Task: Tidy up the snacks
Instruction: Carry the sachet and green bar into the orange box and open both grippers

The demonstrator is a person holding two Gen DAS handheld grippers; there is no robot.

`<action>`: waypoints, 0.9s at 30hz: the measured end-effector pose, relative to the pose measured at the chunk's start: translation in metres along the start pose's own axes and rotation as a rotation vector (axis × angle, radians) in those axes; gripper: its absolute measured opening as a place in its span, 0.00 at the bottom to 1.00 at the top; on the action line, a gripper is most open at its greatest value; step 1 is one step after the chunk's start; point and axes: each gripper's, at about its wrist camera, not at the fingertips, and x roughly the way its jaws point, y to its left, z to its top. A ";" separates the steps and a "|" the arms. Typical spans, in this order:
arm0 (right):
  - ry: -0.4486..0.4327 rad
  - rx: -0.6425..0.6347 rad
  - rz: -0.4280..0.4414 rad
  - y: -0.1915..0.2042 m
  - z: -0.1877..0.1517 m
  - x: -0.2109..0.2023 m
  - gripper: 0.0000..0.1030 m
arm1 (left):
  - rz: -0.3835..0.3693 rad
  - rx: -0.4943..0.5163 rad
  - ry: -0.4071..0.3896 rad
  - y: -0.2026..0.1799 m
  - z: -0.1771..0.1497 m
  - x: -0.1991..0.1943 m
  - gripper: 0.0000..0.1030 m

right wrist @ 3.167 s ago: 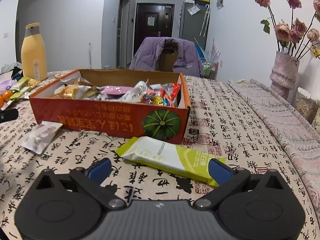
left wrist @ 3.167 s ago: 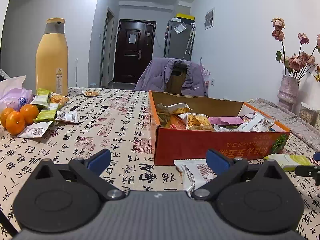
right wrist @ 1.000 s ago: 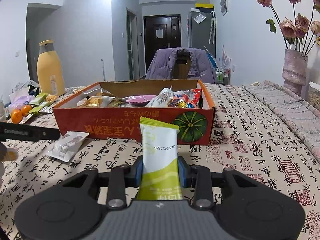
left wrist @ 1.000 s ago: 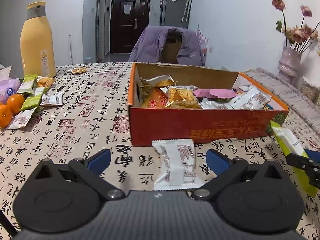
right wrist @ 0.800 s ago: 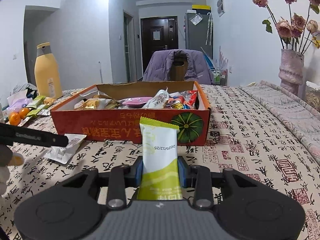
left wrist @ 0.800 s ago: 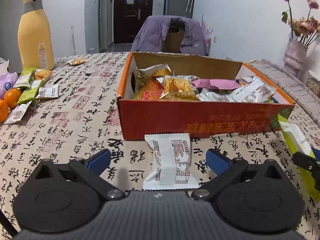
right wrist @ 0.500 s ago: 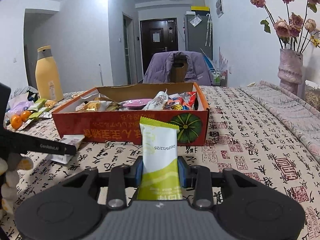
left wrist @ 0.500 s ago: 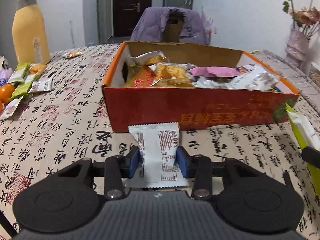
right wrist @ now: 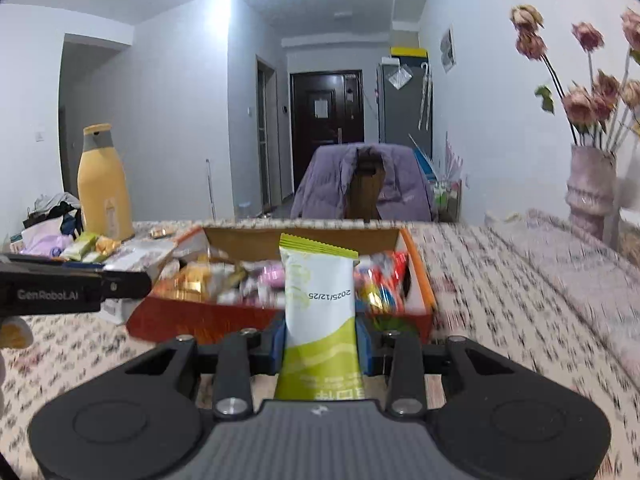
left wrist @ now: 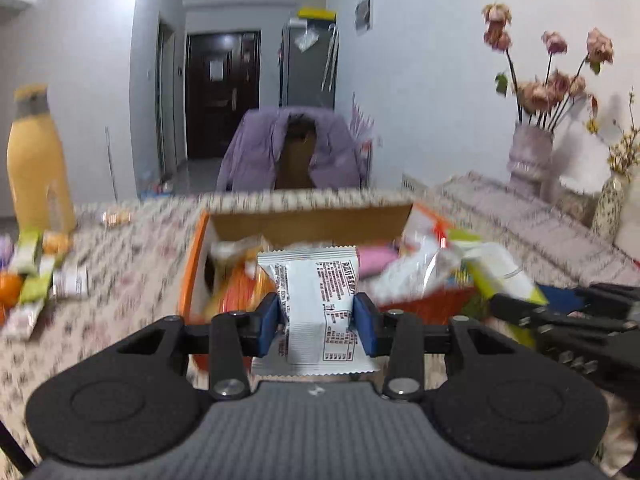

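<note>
Gripping a white snack packet [left wrist: 318, 300] between its blue pads, the left gripper [left wrist: 318, 322] has its jaws drawn in narrow against the wrapper's two sides, and the packet stands upright, clear of the tablecloth. Beside it the right gripper [right wrist: 320, 340] is clamped the same way on a green-and-white snack bar [right wrist: 318, 304], which also stands upright with its crimped green end on top and a printed date across the middle. Seen from the left camera, that bar [left wrist: 500, 270] slants up at the right edge, its tip over the box's right end.

Just past both held snacks sits the orange cardboard box [right wrist: 420, 280], open-topped and already heaped with wrappers in pink, gold, red and silver. It rests on a table [right wrist: 500, 300] covered in a cloth printed with dark characters.

Farther left lie loose packets [left wrist: 36, 276] and an orange fruit [left wrist: 8, 290], with a tall yellow bottle [right wrist: 104, 186] behind them. At the far right stands a vase of dried roses [right wrist: 590, 196]; beyond the table, a chair draped with a purple jacket [right wrist: 362, 182].
</note>
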 end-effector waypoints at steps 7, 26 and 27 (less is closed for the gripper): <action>-0.011 0.003 -0.022 0.004 0.049 0.053 0.33 | 0.031 -0.029 -0.009 0.001 0.048 0.041 0.40; 0.066 0.048 -0.086 -0.015 0.046 0.106 1.00 | 0.112 -0.113 -0.028 0.034 0.039 0.078 1.00; 0.061 0.048 -0.083 -0.015 0.045 0.102 1.00 | 0.114 -0.113 -0.037 0.034 0.038 0.074 1.00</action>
